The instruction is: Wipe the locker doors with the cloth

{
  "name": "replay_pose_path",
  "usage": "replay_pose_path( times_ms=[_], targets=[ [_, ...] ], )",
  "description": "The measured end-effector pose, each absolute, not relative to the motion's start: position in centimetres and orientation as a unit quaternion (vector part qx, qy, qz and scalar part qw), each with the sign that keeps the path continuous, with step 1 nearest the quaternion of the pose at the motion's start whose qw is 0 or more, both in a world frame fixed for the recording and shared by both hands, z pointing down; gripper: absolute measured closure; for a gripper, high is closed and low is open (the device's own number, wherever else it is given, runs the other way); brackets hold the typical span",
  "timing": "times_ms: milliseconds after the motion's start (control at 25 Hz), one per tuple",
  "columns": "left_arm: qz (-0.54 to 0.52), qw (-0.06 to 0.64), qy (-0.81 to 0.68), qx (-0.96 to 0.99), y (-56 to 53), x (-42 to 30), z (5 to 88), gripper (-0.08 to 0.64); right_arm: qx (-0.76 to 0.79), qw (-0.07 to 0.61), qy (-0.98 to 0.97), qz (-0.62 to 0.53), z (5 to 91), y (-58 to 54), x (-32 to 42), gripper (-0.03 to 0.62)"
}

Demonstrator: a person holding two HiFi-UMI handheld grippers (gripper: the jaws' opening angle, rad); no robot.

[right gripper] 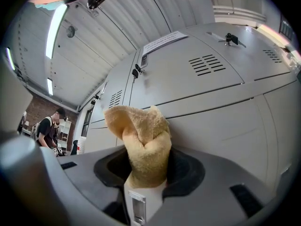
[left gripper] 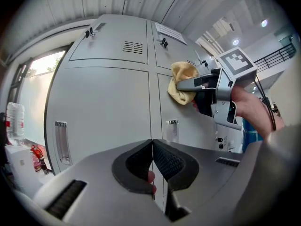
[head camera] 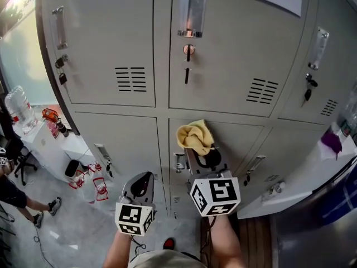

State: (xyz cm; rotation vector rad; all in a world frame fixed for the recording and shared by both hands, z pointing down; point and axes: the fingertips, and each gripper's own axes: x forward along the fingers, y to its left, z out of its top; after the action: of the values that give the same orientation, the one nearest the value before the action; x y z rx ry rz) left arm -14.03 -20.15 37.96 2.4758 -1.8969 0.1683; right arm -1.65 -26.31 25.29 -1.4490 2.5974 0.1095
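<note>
A yellow terry cloth [head camera: 195, 137] is bunched between the jaws of my right gripper [head camera: 202, 149], which is shut on it. The cloth [right gripper: 142, 145] is held at the top of a lower grey locker door [head camera: 223, 149], just under the seam below the upper row; contact with the door cannot be told. From the left gripper view the cloth [left gripper: 182, 82] and the right gripper [left gripper: 200, 86] appear up and to the right. My left gripper [head camera: 140, 184] hangs lower and to the left, shut with nothing in it [left gripper: 152, 161], in front of a lower door [head camera: 120, 149].
Grey lockers fill the view, with handles [head camera: 59, 27], keys [head camera: 188, 52] and vents [head camera: 131, 79]. A white shelf [head camera: 47, 141] with a water jug [head camera: 18, 105] stands at the left, a person's legs [head camera: 22, 202] on the floor. A white counter [head camera: 304, 175] with a purple cloth [head camera: 331, 140] lies at the right.
</note>
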Motion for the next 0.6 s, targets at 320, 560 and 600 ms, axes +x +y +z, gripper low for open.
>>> replay_pose_path(
  times_ms=[320, 560, 600],
  targets=[
    [0.049, 0.012, -0.579, 0.814, -20.9, -11.5, 38.1, 0.537, -0.529, 0.074, 0.844, 0.037, 25.5, -26.7, 2.4, 0.410],
    [0.047, 0.015, -0.552, 0.833, -21.5, -9.0, 38.4, 0.537, -0.570, 0.065, 0.818, 0.040, 25.8, -27.1, 6.5, 0.410],
    [0.047, 0.016, -0.548, 0.835, -21.6, -8.6, 38.5, 0.537, -0.576, 0.064, 0.814, 0.040, 25.8, -27.1, 7.1, 0.410]
  ],
)
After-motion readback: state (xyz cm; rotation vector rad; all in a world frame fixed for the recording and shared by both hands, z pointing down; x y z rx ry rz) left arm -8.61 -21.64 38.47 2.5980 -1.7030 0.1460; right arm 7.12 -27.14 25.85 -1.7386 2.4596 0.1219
